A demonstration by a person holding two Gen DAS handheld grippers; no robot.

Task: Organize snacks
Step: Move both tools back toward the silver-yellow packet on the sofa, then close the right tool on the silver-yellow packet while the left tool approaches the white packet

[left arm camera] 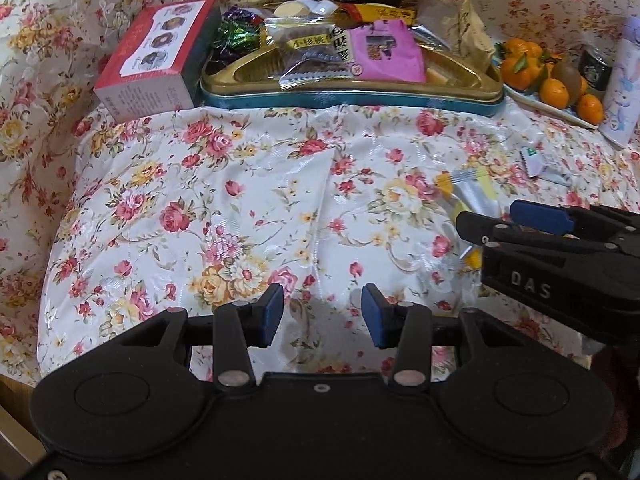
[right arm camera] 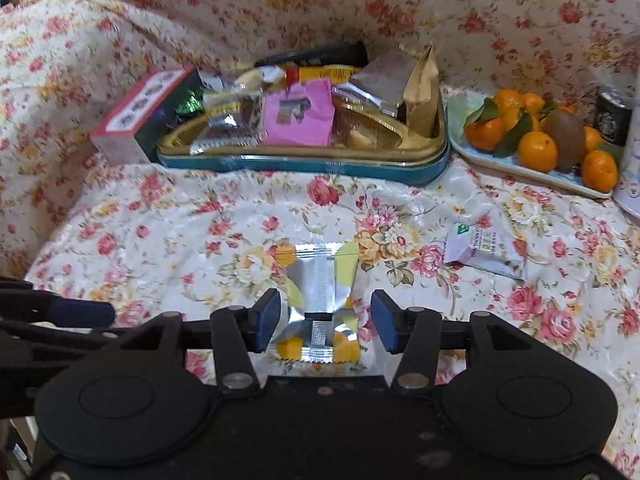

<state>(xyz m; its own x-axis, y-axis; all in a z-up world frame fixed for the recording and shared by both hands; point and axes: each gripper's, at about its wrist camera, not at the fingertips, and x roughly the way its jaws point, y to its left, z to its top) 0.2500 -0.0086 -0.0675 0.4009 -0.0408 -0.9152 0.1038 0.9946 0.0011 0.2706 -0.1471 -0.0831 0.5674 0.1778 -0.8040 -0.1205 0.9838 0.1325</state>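
Observation:
A silver and yellow snack packet [right arm camera: 320,280] lies on the floral tablecloth between the fingers of my right gripper [right arm camera: 325,320]. The jaws stand open; the right pad is clear of the wrapper. This packet [left arm camera: 468,190] also shows in the left wrist view, just beyond the right gripper [left arm camera: 508,222]. A white packet [right arm camera: 486,250] lies to its right. My left gripper [left arm camera: 322,314] hangs open over bare cloth, holding nothing. At the back, a teal and gold tin [right arm camera: 304,166] is piled with several wrapped snacks, a pink packet [right arm camera: 298,114] among them.
A red box [left arm camera: 156,56] leans against the tin's left end. Right of the tin, a pale plate [right arm camera: 456,120] carries tangerines and a kiwi. Behind it stand a dark can [right arm camera: 614,120] and a white bottle [left arm camera: 624,80]. Floral cloth drapes up behind everything.

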